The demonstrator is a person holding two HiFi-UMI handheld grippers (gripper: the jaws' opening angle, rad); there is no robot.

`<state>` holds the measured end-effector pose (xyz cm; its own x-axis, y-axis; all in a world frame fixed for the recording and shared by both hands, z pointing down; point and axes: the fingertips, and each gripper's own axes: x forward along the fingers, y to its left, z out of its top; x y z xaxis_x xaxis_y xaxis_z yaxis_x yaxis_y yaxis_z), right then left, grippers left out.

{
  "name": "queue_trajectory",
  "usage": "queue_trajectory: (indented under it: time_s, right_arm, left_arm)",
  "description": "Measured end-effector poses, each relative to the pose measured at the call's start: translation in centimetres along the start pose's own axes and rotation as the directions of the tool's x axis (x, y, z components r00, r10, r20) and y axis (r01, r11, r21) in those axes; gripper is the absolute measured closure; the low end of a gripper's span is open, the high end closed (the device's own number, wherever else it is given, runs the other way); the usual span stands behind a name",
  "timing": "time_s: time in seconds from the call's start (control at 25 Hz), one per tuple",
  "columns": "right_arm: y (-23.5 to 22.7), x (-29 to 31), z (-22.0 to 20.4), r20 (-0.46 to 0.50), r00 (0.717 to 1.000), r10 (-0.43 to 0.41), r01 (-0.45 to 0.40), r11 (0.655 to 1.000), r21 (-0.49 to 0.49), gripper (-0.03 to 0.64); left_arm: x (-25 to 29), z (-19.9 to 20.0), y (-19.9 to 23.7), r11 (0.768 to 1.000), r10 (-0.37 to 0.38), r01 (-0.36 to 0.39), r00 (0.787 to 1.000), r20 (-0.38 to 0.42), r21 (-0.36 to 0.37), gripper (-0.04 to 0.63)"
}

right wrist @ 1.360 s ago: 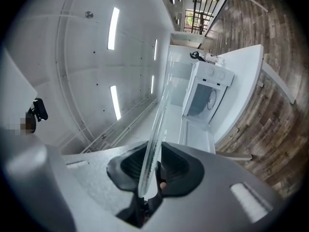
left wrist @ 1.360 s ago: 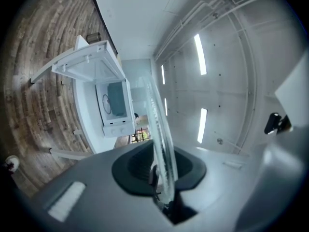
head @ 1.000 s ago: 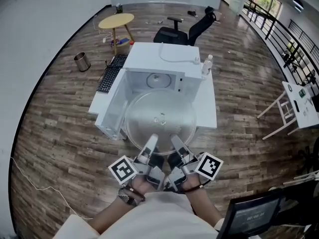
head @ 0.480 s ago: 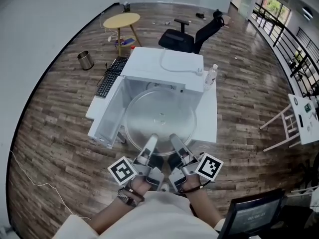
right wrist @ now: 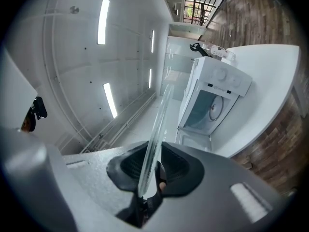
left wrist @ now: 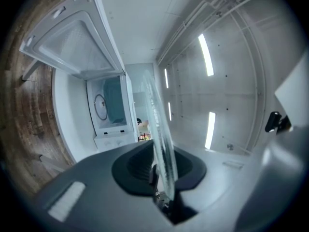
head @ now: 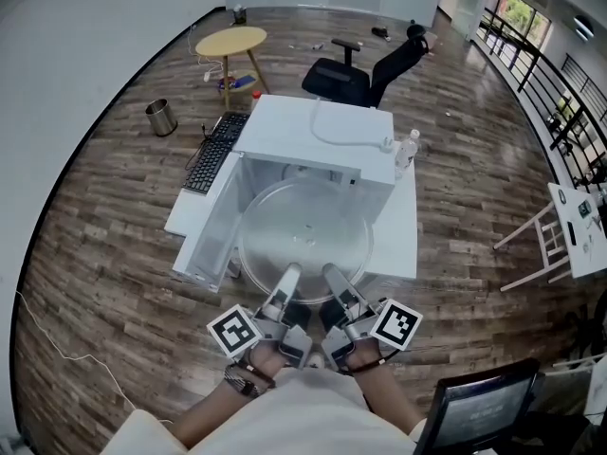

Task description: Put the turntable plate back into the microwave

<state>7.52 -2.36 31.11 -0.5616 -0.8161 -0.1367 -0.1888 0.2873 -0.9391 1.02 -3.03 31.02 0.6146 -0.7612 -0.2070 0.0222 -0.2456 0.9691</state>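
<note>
The clear glass turntable plate (head: 303,235) lies flat in front of the white microwave (head: 318,131). Its far rim is at the open cavity. My left gripper (head: 290,275) is shut on the plate's near rim, left of centre. Beside it, my right gripper (head: 326,273) is shut on the same rim. In the left gripper view the plate (left wrist: 155,124) runs edge-on out of the left gripper (left wrist: 163,190), with the cavity (left wrist: 108,105) ahead. The right gripper view shows the plate (right wrist: 158,124) pinched in the right gripper (right wrist: 147,190), with the microwave (right wrist: 212,105) beyond.
The microwave door (head: 211,230) hangs open at the left. A keyboard (head: 211,150) lies left of the microwave and a bottle (head: 408,147) stands at its right on the white table (head: 403,235). An office chair (head: 360,74) stands behind, near a round yellow table (head: 228,41) and a bin (head: 158,117).
Both grippers have carried the plate a little forward toward the microwave opening. The plate now covers more of the cavity. Neither grip has changed.
</note>
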Motion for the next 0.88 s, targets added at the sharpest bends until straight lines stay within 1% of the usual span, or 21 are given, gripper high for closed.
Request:
queue_trajectory:
  time_s: [0.48,0.68,0.88]
  right_arm:
    - [0.0,0.4,-1.6,0.012,1.000,-0.010,0.010,1.000,-0.007,0.552]
    - [-0.6,0.5,-2.8,0.019,0.999,-0.039,0.039,0.999,-0.016,0.552]
    - [-1.8,1.1,-3.1,0.021,0.998,-0.054,0.055,0.998,-0.036,0.552]
  left_arm:
    - [-1.3,0.8,0.5,1.000,-0.014,0.013,1.000,-0.019,-0.023,0.540]
    - [-2.2,1.3,1.4,1.000,-0.004,0.003,0.998,-0.056,-0.030,0.537]
    - [-2.2,1.8,2.9,1.000,0.015,-0.016,0.996,-0.090,-0.011,0.534]
